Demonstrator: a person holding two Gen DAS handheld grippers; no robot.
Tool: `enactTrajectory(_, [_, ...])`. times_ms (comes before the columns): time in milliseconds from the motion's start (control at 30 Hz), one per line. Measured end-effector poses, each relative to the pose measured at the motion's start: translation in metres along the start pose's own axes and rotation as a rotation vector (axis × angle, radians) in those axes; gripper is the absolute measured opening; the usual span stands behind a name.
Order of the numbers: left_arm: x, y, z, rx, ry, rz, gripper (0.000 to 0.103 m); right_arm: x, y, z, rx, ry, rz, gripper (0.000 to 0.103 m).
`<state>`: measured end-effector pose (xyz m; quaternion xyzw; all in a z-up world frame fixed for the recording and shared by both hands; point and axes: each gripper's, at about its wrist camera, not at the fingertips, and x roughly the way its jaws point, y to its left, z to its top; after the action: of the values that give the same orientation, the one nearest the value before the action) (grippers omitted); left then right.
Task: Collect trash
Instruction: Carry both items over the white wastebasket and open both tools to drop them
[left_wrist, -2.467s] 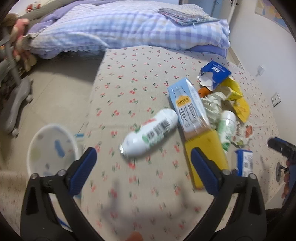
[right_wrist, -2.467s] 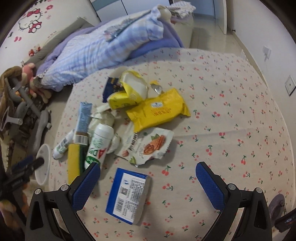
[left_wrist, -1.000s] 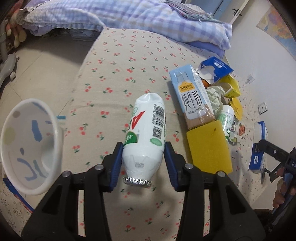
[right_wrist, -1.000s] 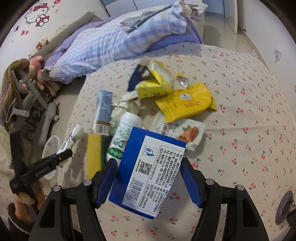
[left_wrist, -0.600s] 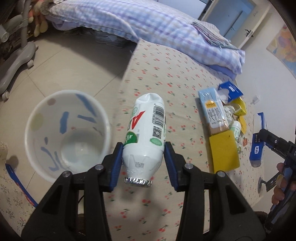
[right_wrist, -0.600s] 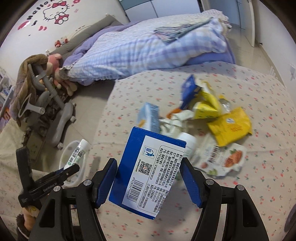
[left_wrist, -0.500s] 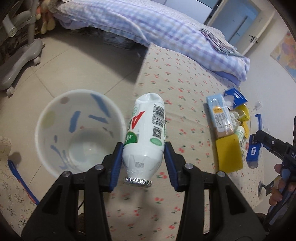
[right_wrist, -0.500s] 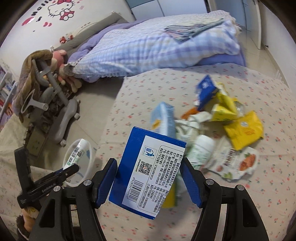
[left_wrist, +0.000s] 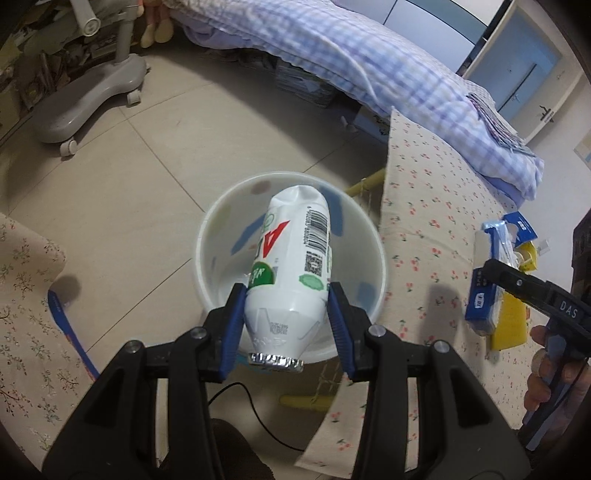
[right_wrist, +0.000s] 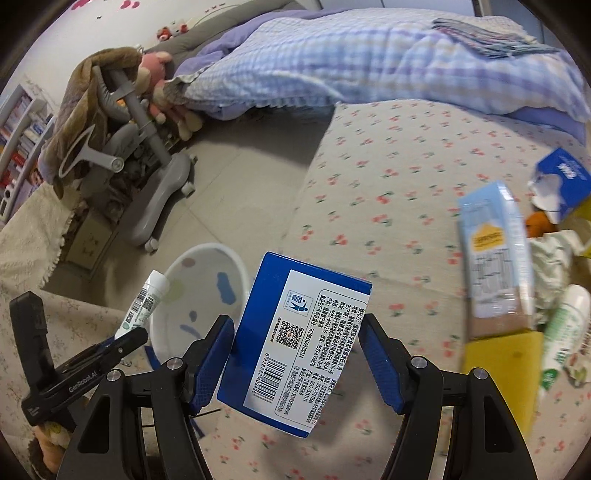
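Note:
My left gripper (left_wrist: 286, 314) is shut on a white plastic bottle (left_wrist: 291, 266) with a foil mouth, held directly over the white bin (left_wrist: 218, 236) on the floor. The right gripper (right_wrist: 295, 354) is shut on a blue box (right_wrist: 295, 339) with a white barcode label, above the cherry-print bed (right_wrist: 388, 184) near its edge. In the right wrist view the white bin (right_wrist: 207, 266) stands to the left, with the left gripper (right_wrist: 125, 341) and its bottle (right_wrist: 146, 301) over it. In the left wrist view the blue box (left_wrist: 480, 302) shows at the right.
More trash lies on the bed: a light-blue carton (right_wrist: 495, 258), a yellow pack (right_wrist: 502, 362), a white-green bottle (right_wrist: 565, 332), a torn blue box (right_wrist: 561, 181). A checked quilt (right_wrist: 369, 62) lies at the back. A grey wheeled chair base (left_wrist: 85, 92) stands on the tiled floor.
Both grippers have swung left off the trash pile with their loads. The left one, with the bottle, has gone from over the bed to over the bin; the right one trails toward the bed's edge.

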<state>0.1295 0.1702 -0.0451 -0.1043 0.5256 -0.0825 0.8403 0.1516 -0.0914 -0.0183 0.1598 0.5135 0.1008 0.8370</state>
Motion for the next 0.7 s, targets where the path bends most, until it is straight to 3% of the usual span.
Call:
enactTrajectory(333, [-0.001,0.031,0.002,-0.032,-0.006,0.009,0.046,0.060,0.050,0.009,-0.029,0.033,0.065,0.071])
enactTrajectory(600, [-0.001,0.038,0.004,-0.042,-0.010,0.012,0.046,0.083,0.074,0.009,-0.056,0.032,0.110,0.074])
enactTrajectory(667, [-0.001,0.040,0.004,-0.045,-0.008,0.014,0.046,0.086,0.078,0.010,-0.057,0.029,0.124,0.077])
enactTrajectory(700, [-0.001,0.041,0.004,-0.046,-0.007,0.014,0.046,0.086,0.078,0.011,-0.054,0.029,0.128,0.087])
